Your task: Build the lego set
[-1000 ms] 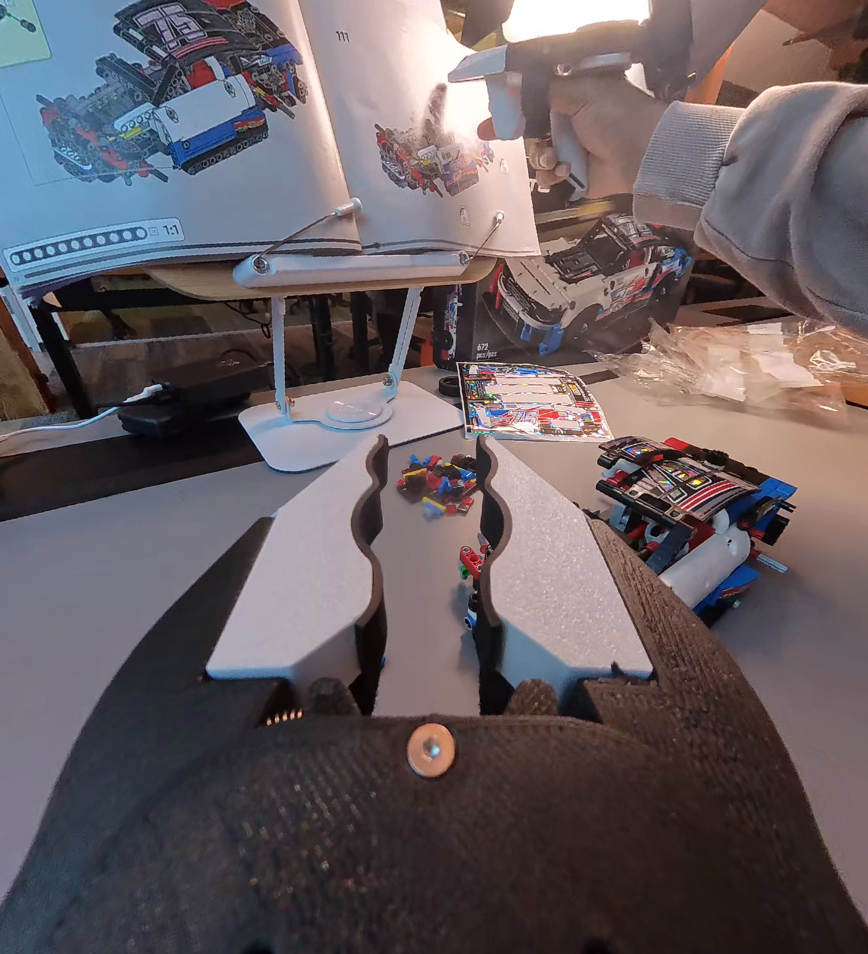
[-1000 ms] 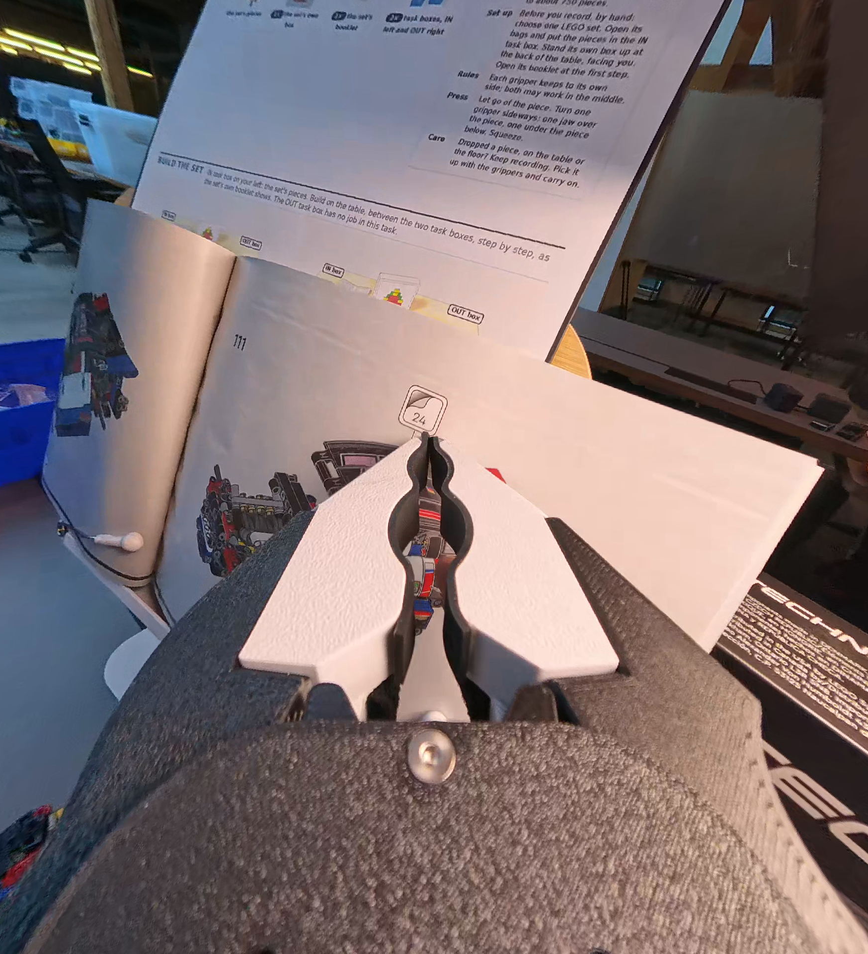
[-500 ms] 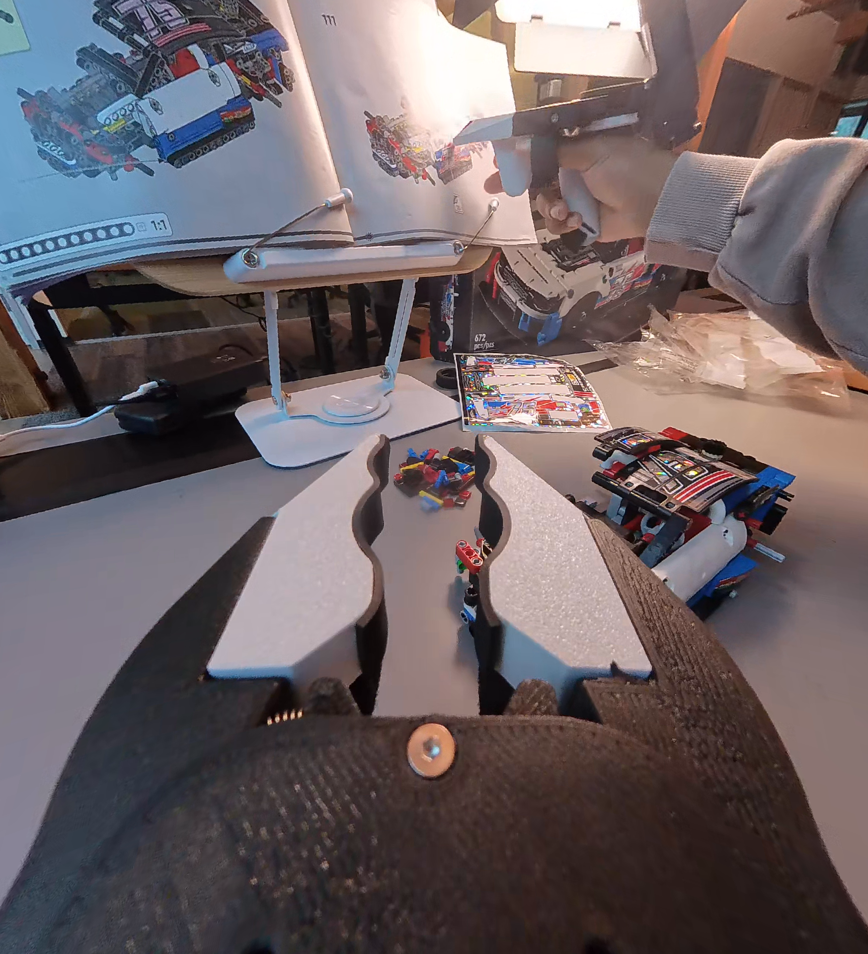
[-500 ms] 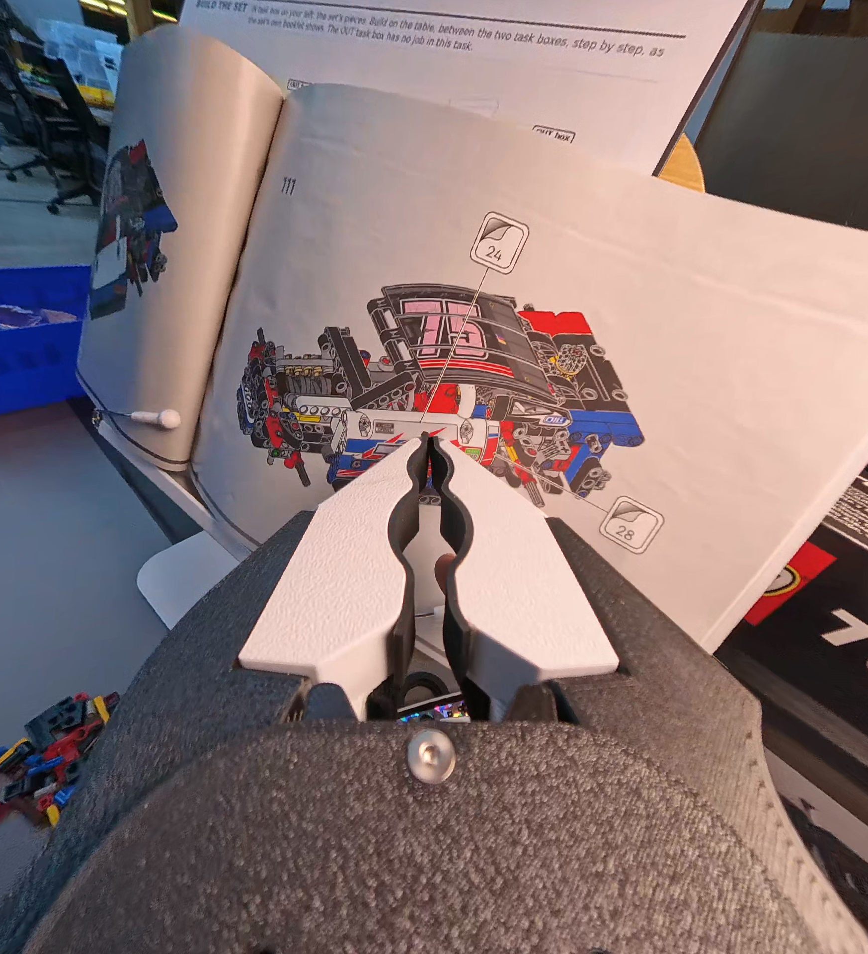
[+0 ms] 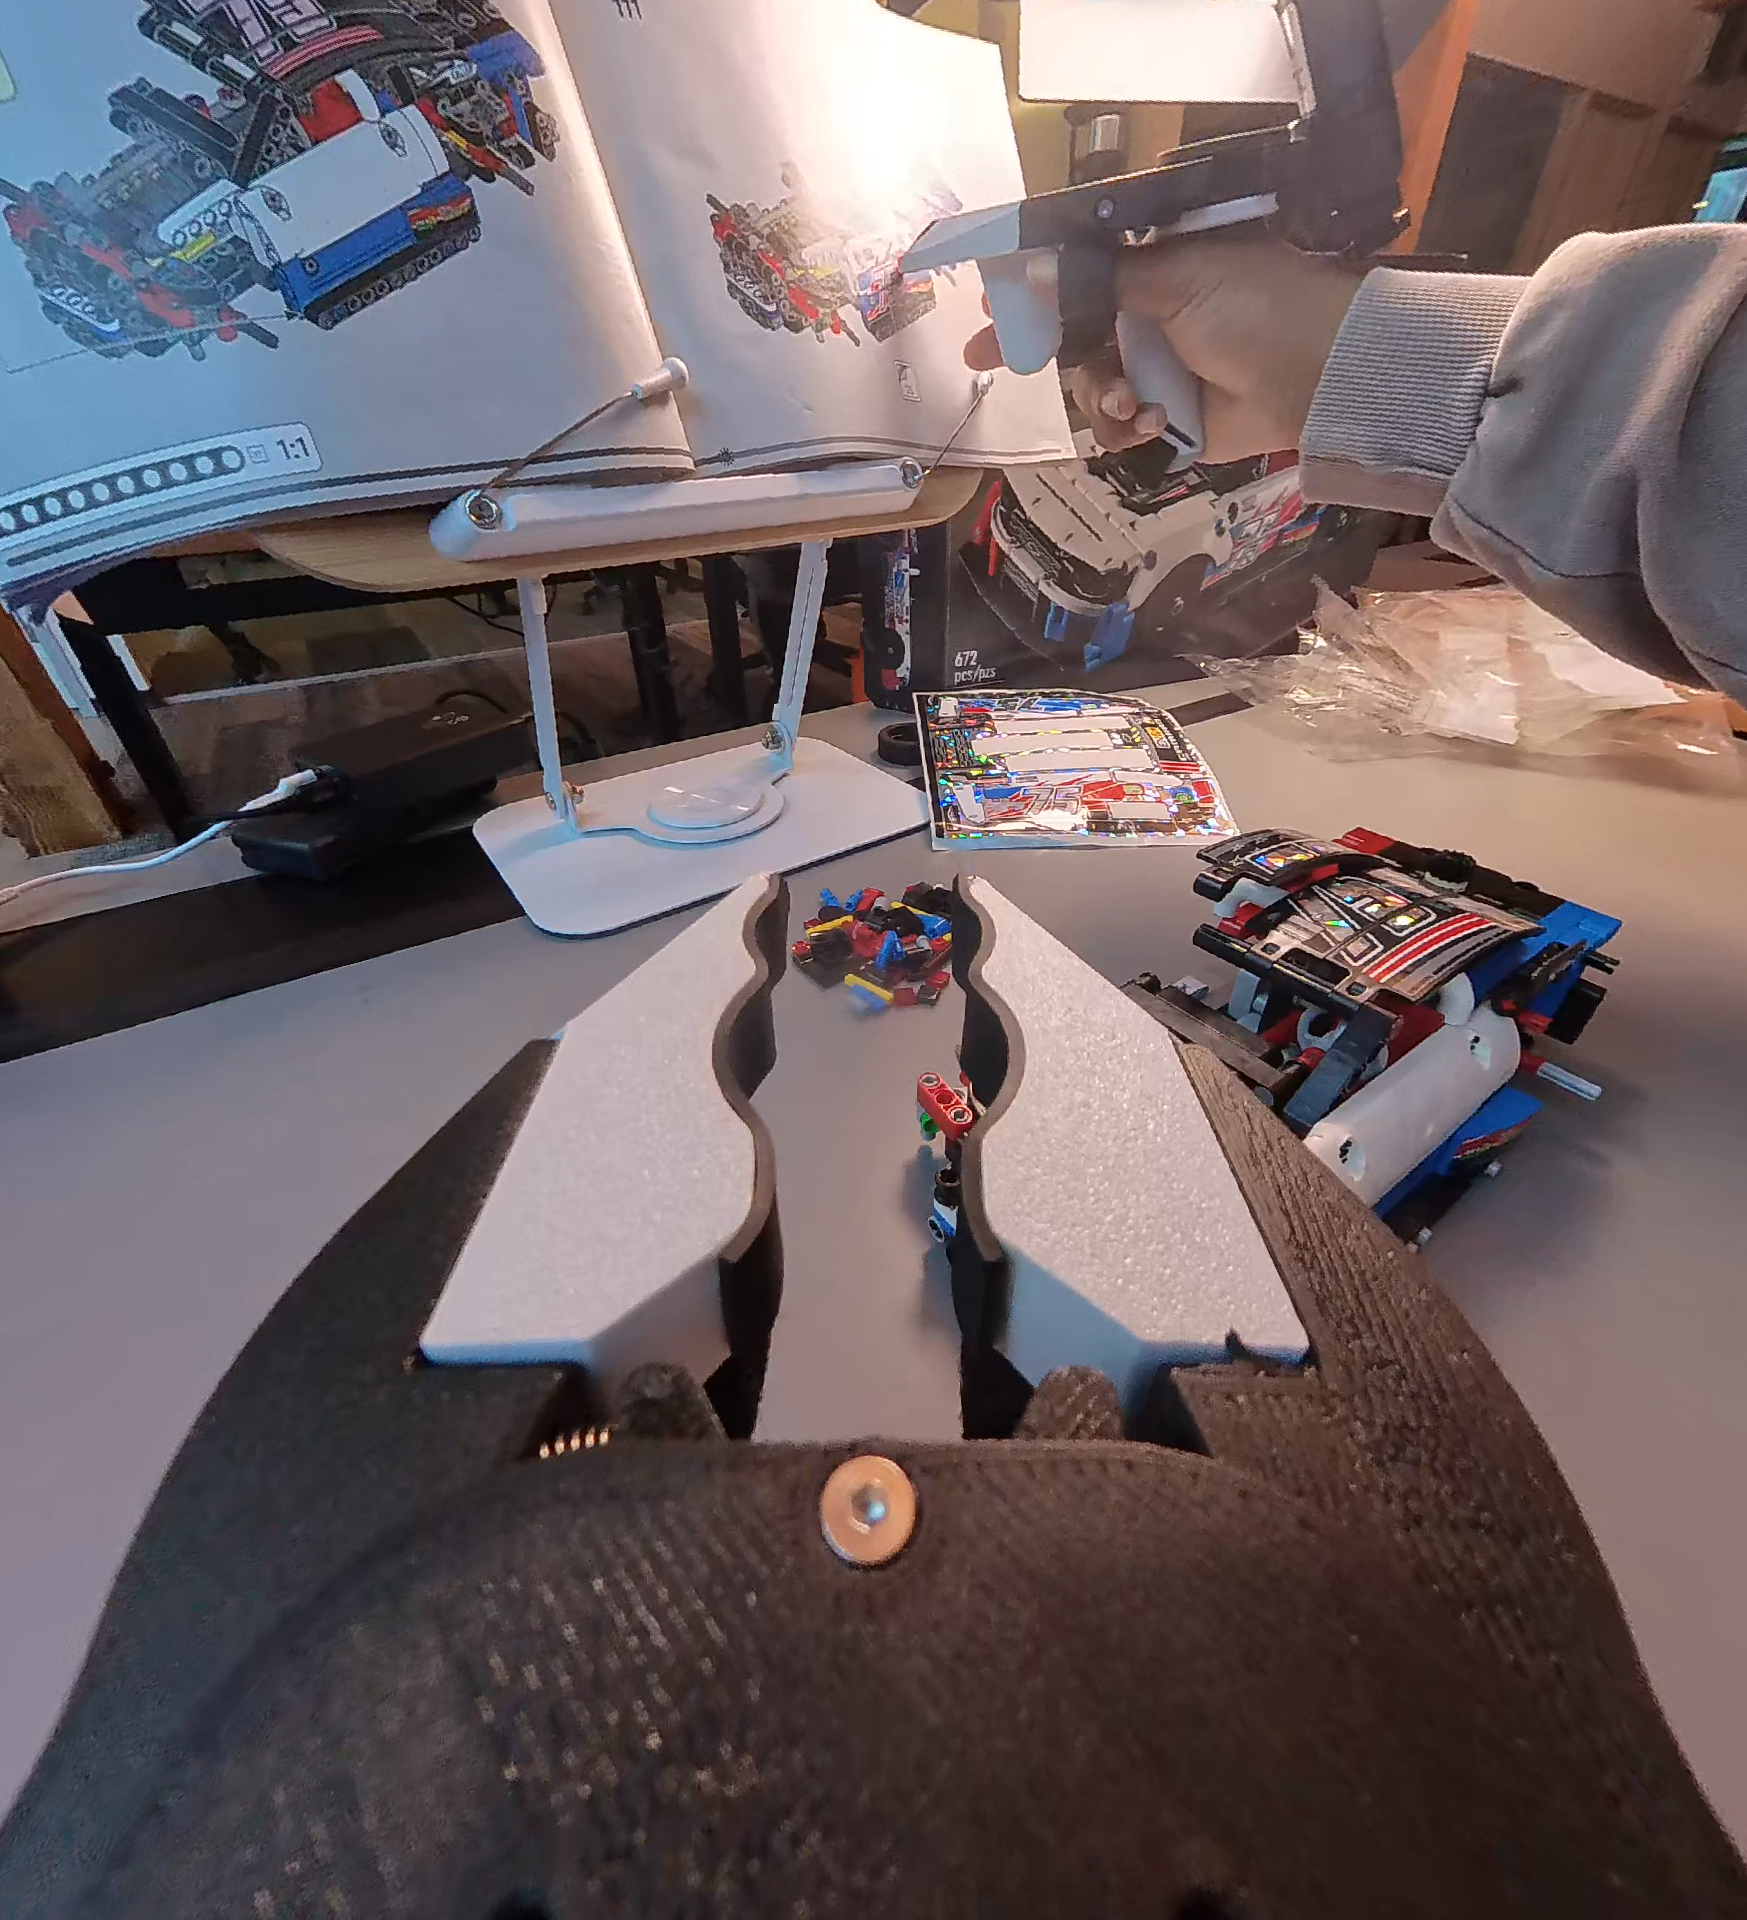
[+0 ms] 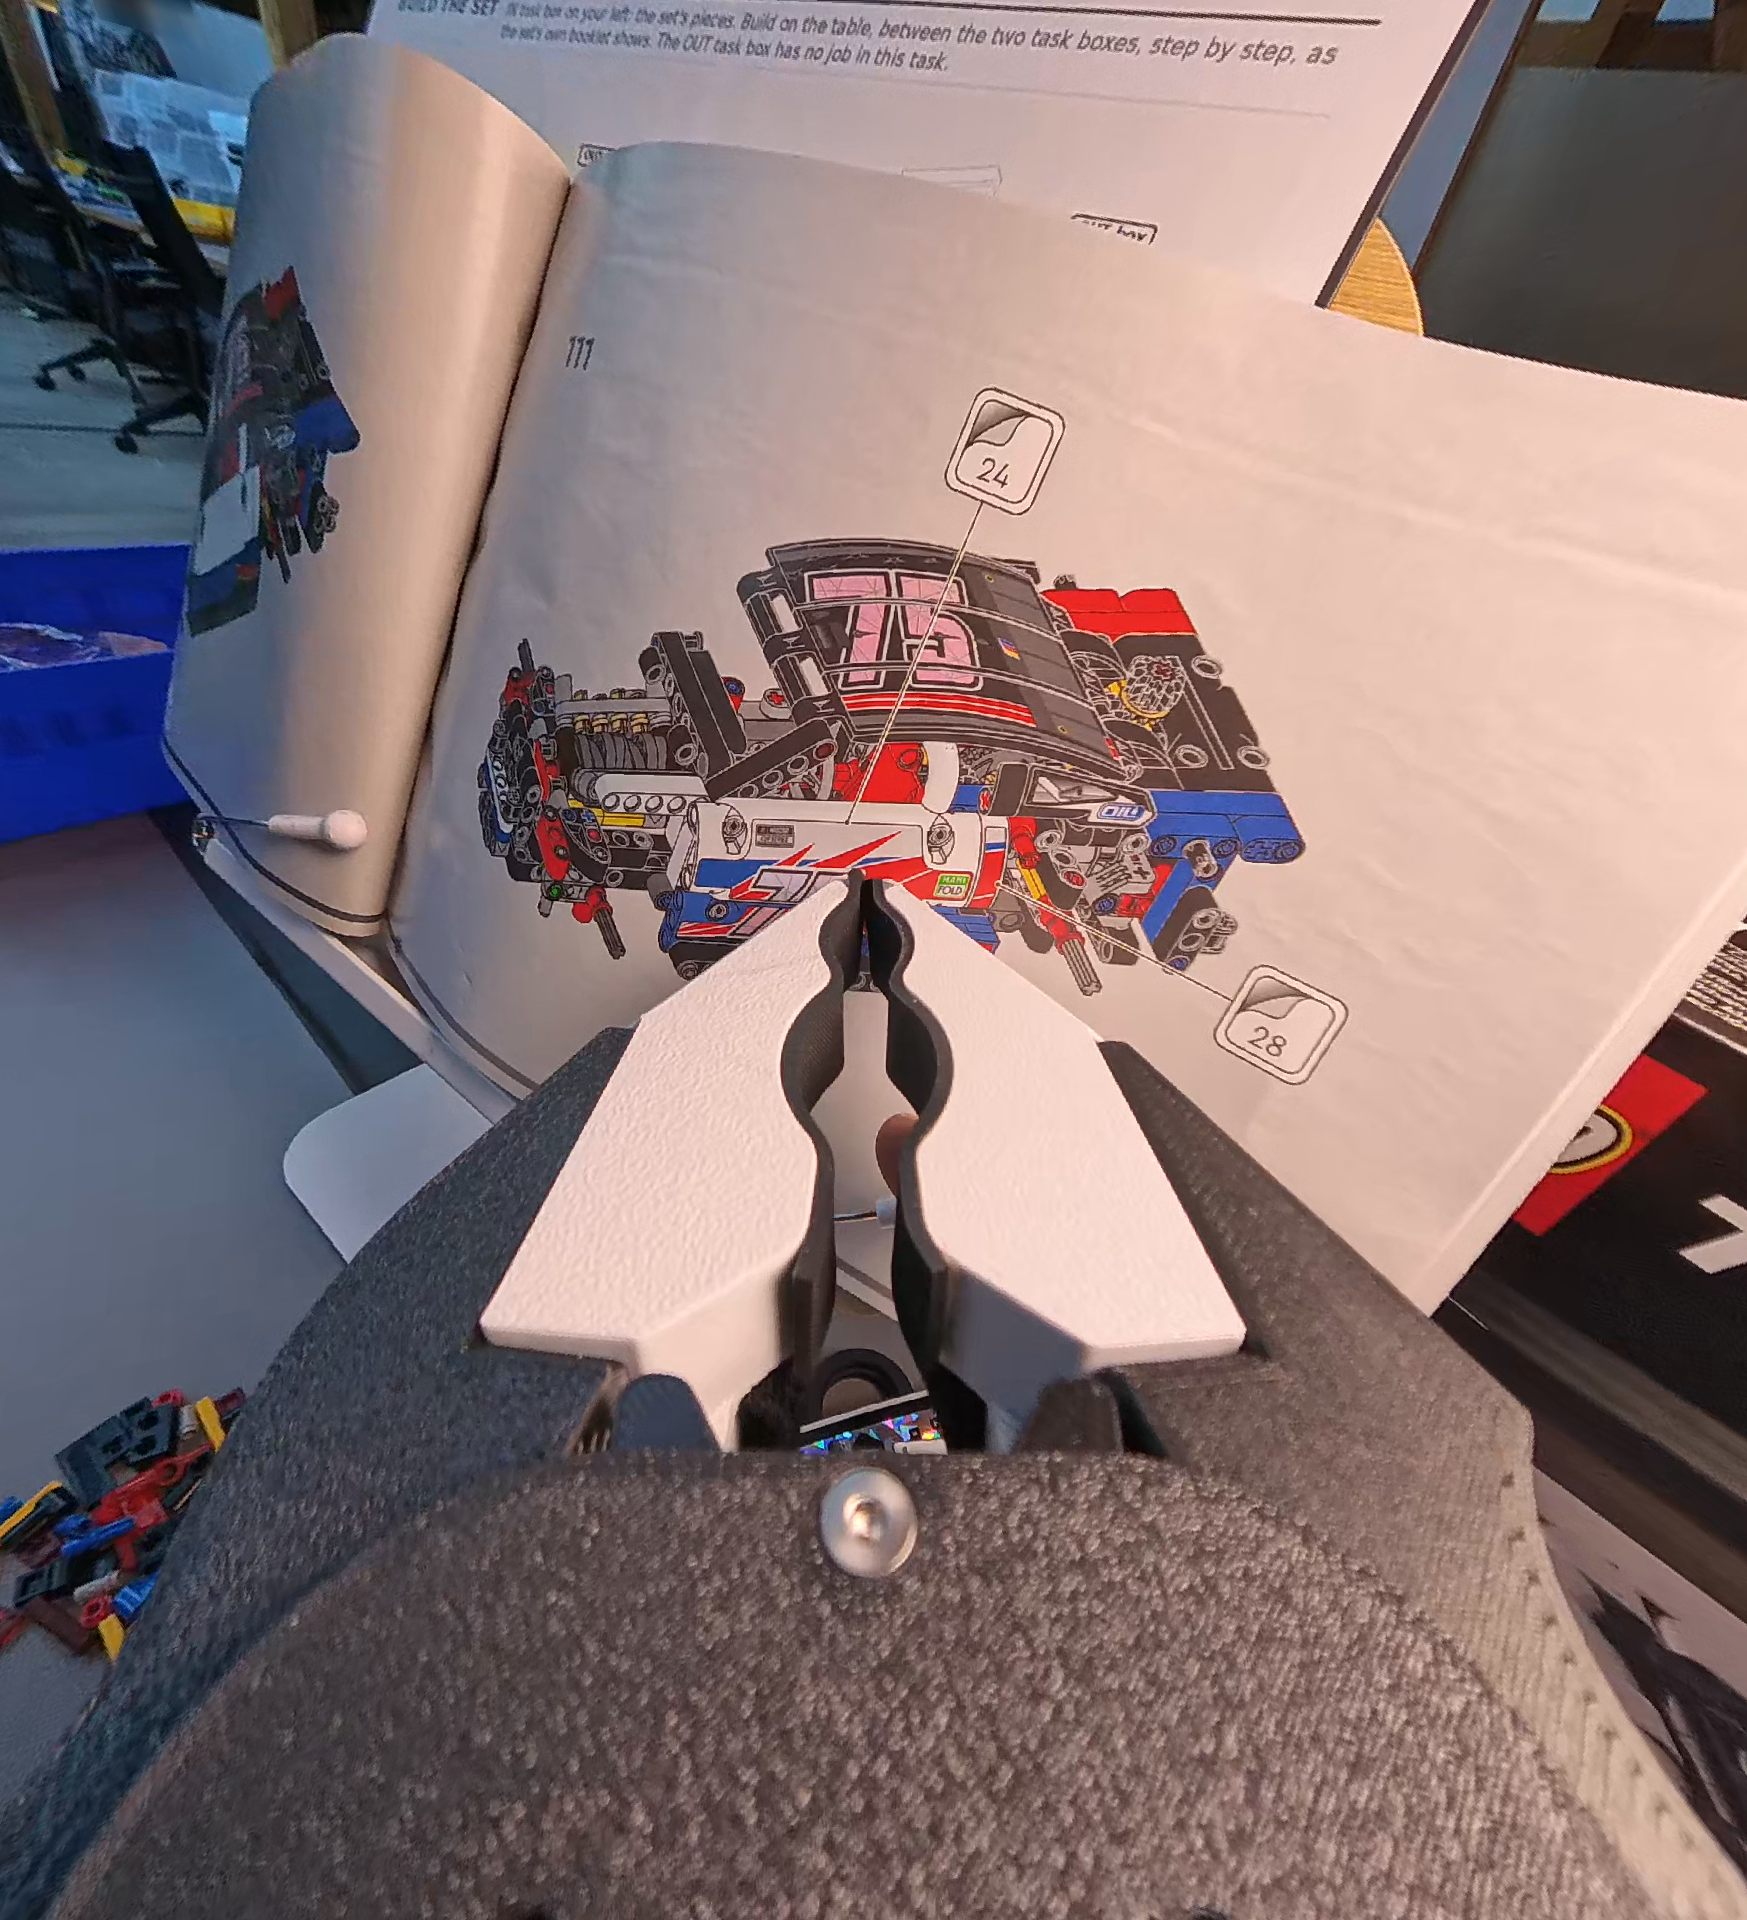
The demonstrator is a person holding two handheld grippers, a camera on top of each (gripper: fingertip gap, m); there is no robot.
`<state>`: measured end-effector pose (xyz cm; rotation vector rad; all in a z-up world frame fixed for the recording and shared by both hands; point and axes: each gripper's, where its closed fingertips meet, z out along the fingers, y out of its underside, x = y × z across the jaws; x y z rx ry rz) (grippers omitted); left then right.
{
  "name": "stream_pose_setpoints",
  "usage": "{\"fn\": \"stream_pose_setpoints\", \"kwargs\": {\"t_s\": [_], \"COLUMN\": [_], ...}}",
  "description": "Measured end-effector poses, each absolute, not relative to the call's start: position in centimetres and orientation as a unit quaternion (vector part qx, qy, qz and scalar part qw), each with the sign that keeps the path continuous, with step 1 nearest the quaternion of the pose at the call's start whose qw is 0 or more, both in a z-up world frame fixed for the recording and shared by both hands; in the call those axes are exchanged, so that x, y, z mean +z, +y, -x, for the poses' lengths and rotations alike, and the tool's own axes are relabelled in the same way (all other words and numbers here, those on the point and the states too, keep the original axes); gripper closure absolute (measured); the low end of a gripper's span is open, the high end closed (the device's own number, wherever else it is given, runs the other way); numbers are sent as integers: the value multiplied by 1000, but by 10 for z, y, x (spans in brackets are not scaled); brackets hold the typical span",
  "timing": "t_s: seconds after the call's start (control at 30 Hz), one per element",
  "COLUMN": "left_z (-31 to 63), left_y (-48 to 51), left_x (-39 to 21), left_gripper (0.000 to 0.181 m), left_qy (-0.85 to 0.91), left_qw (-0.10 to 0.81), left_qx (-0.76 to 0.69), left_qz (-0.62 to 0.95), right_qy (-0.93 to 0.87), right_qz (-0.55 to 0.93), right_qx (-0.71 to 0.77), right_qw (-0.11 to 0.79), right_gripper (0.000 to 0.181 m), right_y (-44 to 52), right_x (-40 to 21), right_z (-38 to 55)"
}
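Right gripper (image 6: 864, 891) dropped lower along booklet (image 6: 1264, 499) page at 12 o'clock, tips closed, empty; checking sticker step. Left gripper (image 5: 864, 914) parted, empty; next: sticker sheet (image 5: 1066, 774).

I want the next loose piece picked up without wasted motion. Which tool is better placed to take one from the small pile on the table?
Left, probably. The left tool hangs open low over the table, with the pile of loose pieces just past its tips. The right tool is shut, raised at the instruction booklet.

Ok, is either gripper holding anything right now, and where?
Nothing is held. The left gripper is open above the table; the right gripper is shut on nothing, tips at the booklet page.
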<state>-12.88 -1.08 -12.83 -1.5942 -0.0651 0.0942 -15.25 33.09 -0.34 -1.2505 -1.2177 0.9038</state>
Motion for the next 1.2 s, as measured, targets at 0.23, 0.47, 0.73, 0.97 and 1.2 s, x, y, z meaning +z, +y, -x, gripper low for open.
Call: {"fn": "stream_pose_setpoints", "kwargs": {"t_s": [0.23, 0.47, 0.73, 0.97, 1.2], "left_z": [128, 128, 124, 124, 121], "left_y": [-11, -10, -9, -8, -7], "left_x": [-128, -131, -133, -134, -135], "left_gripper": [152, 153, 153, 153, 153], "left_qy": [-27, -24, -11, -9, -5], "left_qw": [697, 690, 687, 685, 684], "left_qx": [44, 50, 61, 60, 59], "left_qz": [715, 722, 724, 726, 727], "right_qy": [-514, -537, -560, -552, -524], "right_qz": [530, 514, 524, 525, 527], "right_qx": [386, 364, 346, 344, 353], "right_qw": [553, 562, 541, 549, 568], "right_gripper": [181, 181, 181, 181, 181], "right_y": [329, 315, 303, 307, 316], "right_x": [-6, -18, -46, -44, -15], "right_z": [151, 142, 144, 145, 147]}}
